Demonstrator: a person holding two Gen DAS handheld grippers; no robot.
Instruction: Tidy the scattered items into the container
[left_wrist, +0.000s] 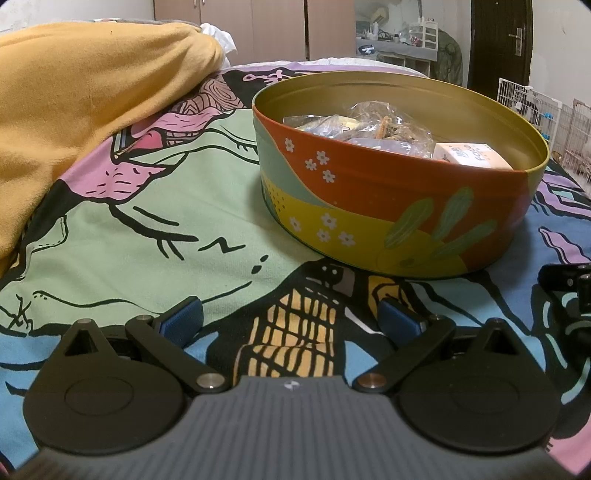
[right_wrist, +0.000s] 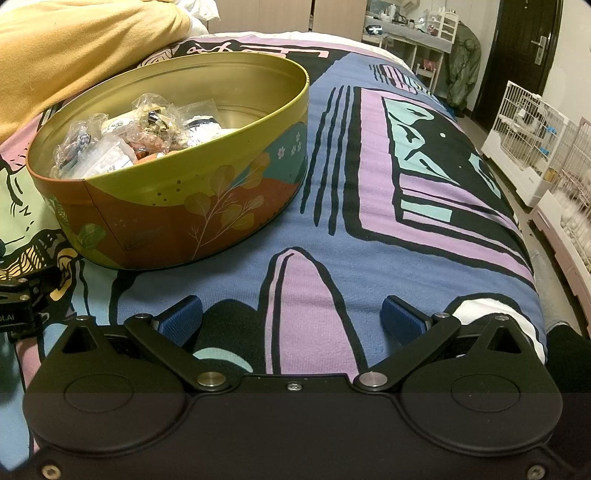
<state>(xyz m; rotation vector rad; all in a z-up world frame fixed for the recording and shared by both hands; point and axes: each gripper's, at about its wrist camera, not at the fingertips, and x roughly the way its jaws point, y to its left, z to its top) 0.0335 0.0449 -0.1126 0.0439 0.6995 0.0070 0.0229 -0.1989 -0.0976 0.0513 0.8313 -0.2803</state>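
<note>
A: Tin (left_wrist: 388, 206) open-topped; packets (right_wrist: 122, 144) fill its left half. Blanket (left_wrist: 85, 103) crowds the left.

B: Bedspread (right_wrist: 332, 229) right of tin bare; both grippers' jaws spread, nothing between.

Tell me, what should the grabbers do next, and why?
Probably pull both back and stop. The left gripper and right gripper are open and empty, the small bags already sit inside the round tin, and no loose item shows on the bedspread in either view.

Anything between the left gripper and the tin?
Nothing visible. Only bare patterned bedspread lies between the open left gripper and the tin. The yellow blanket sits off to the left.
</note>
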